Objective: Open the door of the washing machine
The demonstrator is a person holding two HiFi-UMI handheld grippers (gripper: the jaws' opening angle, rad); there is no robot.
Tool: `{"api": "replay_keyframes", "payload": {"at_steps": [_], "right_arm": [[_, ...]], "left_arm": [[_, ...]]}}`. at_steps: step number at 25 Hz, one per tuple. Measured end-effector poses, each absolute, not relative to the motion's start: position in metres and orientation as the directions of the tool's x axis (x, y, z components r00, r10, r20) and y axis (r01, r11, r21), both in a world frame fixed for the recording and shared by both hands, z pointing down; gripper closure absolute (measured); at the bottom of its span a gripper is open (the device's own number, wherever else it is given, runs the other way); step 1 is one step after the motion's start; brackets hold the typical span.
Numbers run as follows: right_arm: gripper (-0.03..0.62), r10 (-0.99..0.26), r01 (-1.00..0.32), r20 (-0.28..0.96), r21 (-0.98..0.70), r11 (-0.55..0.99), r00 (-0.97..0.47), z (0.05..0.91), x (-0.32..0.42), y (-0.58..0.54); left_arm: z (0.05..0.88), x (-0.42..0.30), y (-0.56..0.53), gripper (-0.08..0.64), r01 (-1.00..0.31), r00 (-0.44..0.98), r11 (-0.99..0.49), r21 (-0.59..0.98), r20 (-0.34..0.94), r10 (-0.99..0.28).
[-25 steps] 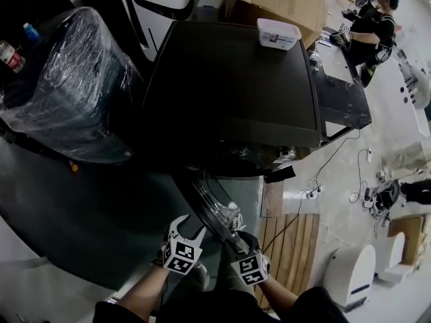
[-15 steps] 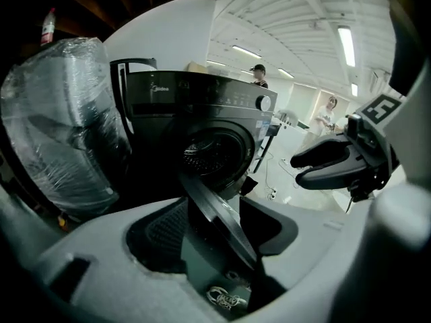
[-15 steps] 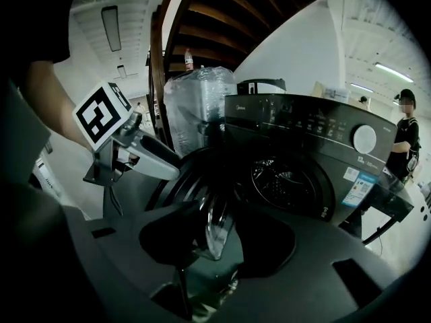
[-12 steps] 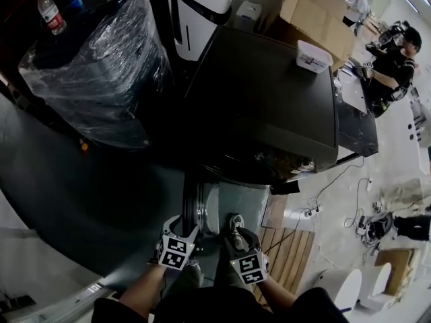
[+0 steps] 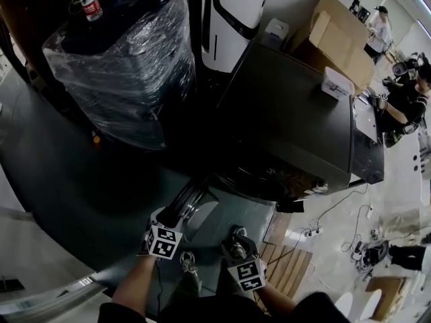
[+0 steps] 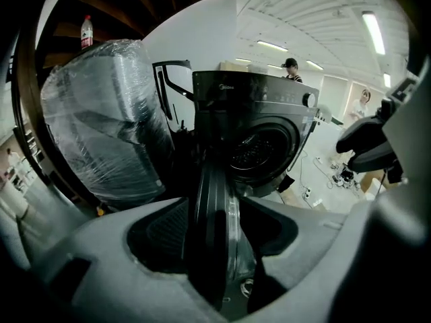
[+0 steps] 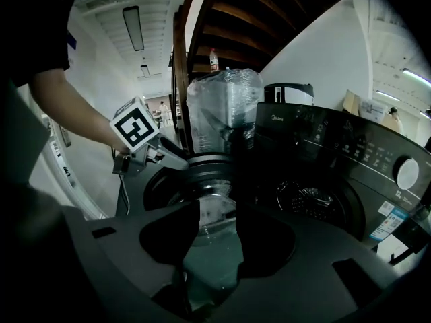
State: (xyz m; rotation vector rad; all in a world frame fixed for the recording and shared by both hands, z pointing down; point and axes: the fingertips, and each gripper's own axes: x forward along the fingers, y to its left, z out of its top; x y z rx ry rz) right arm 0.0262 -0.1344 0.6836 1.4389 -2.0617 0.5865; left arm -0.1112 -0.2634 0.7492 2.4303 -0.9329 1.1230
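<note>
Left gripper (image 5: 166, 221) is clamped on the rim of the dark grey front-loading washing machine's (image 5: 289, 120) round, glass-centred door (image 5: 192, 204), which has swung wider toward the lower centre than a second ago. Opening looks nearly done. Right gripper (image 5: 236, 238), jaws apart, faces the glass.

The right gripper (image 7: 218, 210) holds its dark grey jaws apart, the round dark door (image 7: 202, 173) and its clear glass bowl showing in the gap. The left gripper (image 7: 178, 160), bearing a black-and-white marker cube, clasps the door's rim beside the dark grey washing machine (image 7: 337, 160).
</note>
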Motion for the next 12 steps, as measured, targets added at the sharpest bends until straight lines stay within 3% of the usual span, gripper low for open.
{"api": "replay_keyframes", "payload": {"at_steps": [12], "right_arm": [[0.42, -0.635, -0.87, 0.652, -0.079, 0.487, -0.415, 0.671, -0.031, -0.152]], "left_arm": [[0.751, -0.16, -0.363, 0.327, -0.729, 0.381, -0.676, -0.107, 0.758, -0.53]]}}
